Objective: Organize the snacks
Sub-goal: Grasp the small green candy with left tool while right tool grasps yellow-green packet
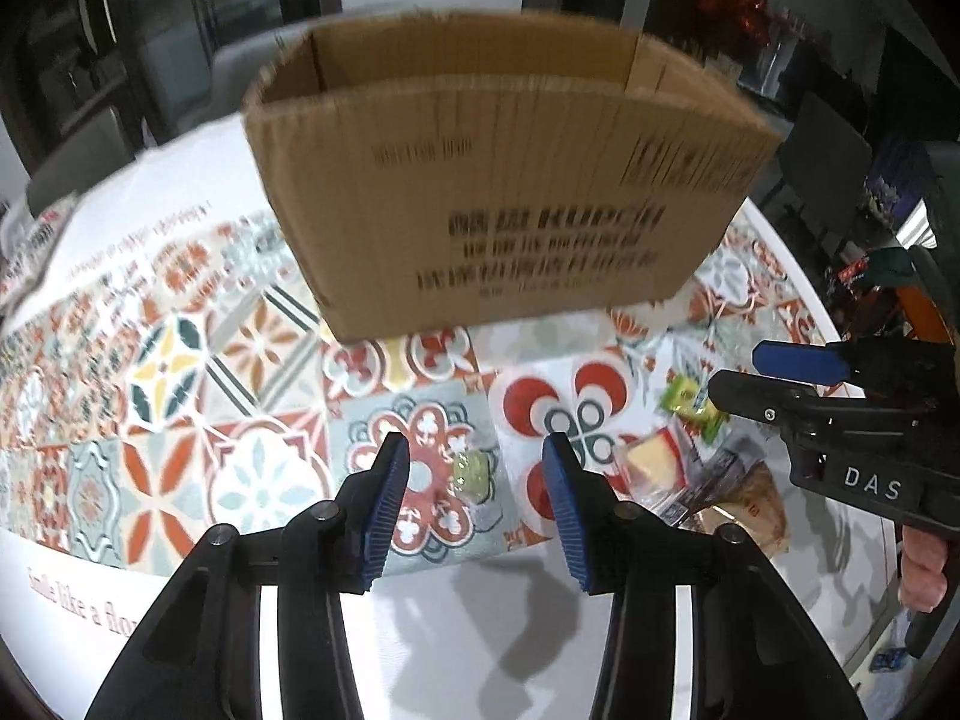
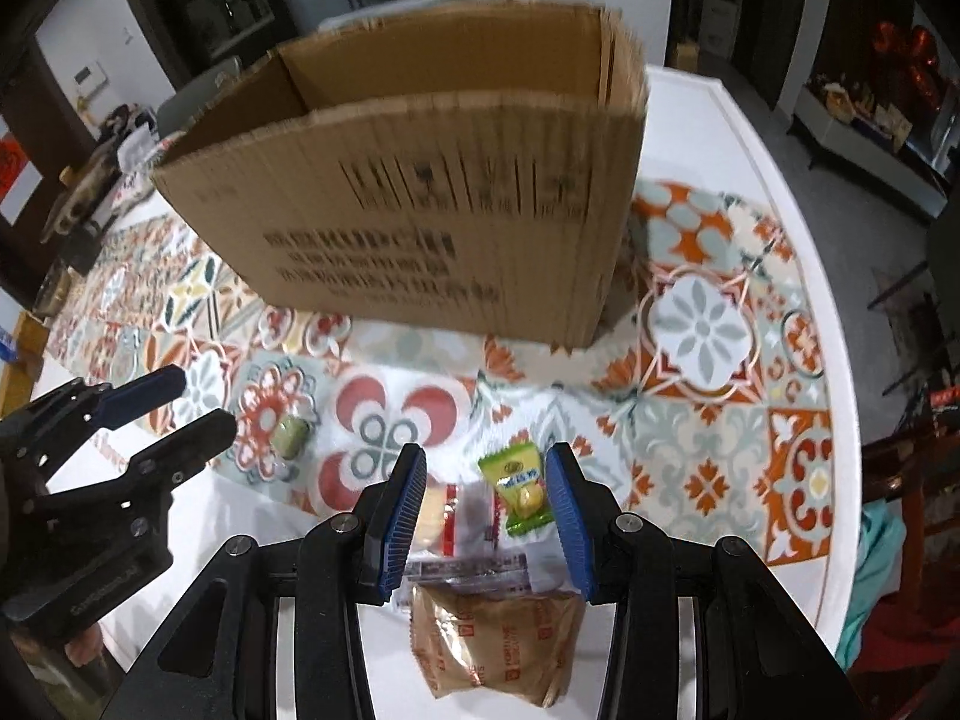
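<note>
An open brown cardboard box [image 1: 498, 180] stands on the patterned tablecloth, also in the right wrist view [image 2: 420, 204]. My left gripper [image 1: 477, 510] is open and empty above a small clear-wrapped green snack [image 1: 471, 471], which also shows in the right wrist view [image 2: 289, 435]. My right gripper [image 2: 486, 516] is open and empty above a cluster of snacks: a green-yellow candy packet [image 2: 519, 483], a clear-wrapped cake [image 2: 456, 519] and a brown biscuit packet [image 2: 498, 642]. The right gripper [image 1: 780, 378] shows in the left wrist view, and the left gripper [image 2: 192, 402] in the right wrist view.
The table [image 2: 732, 138] is white with a colourful tile-pattern cloth [image 1: 180, 360]. Papers and clutter [image 1: 30, 246] lie at its far left. Chairs [image 1: 828, 162] and dark furniture surround it. The table edge curves close on the right [image 2: 840, 480].
</note>
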A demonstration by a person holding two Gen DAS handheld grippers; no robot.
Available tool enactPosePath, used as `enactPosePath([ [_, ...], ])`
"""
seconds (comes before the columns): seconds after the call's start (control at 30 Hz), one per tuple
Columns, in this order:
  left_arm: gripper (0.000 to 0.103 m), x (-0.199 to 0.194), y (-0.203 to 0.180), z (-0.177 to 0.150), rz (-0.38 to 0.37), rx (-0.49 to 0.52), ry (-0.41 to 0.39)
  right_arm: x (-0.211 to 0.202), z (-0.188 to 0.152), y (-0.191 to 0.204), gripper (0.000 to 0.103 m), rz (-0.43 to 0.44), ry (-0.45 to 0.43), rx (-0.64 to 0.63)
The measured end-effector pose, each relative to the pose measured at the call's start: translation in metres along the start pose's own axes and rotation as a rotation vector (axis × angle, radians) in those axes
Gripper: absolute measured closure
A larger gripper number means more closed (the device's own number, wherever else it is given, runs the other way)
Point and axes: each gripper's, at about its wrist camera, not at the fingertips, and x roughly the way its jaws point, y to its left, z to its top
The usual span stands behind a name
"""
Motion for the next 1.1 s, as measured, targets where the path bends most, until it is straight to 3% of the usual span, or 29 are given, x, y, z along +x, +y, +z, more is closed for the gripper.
enactPosePath([
  [0.2,0.060,0.028,0.005,-0.003,-0.007,-0.027,0.086,0.023,-0.002,-0.005,0.060,-0.016,0.071,0.016],
  [0.57,0.066,0.055,0.010,-0.001,-0.009,-0.060,0.139,0.046,-0.005,-0.015,0.060,-0.046,0.125,0.029],
  [0.7,0.073,0.064,0.010,0.000,-0.014,-0.078,0.155,0.054,-0.006,-0.016,0.061,-0.045,0.143,0.032],
  [0.93,0.085,0.068,0.010,0.002,-0.009,-0.078,0.162,0.063,-0.006,-0.013,0.074,-0.029,0.153,0.033],
  [1.1,0.085,0.067,0.010,0.001,-0.007,-0.086,0.155,0.066,-0.007,-0.010,0.077,-0.027,0.146,0.024],
])
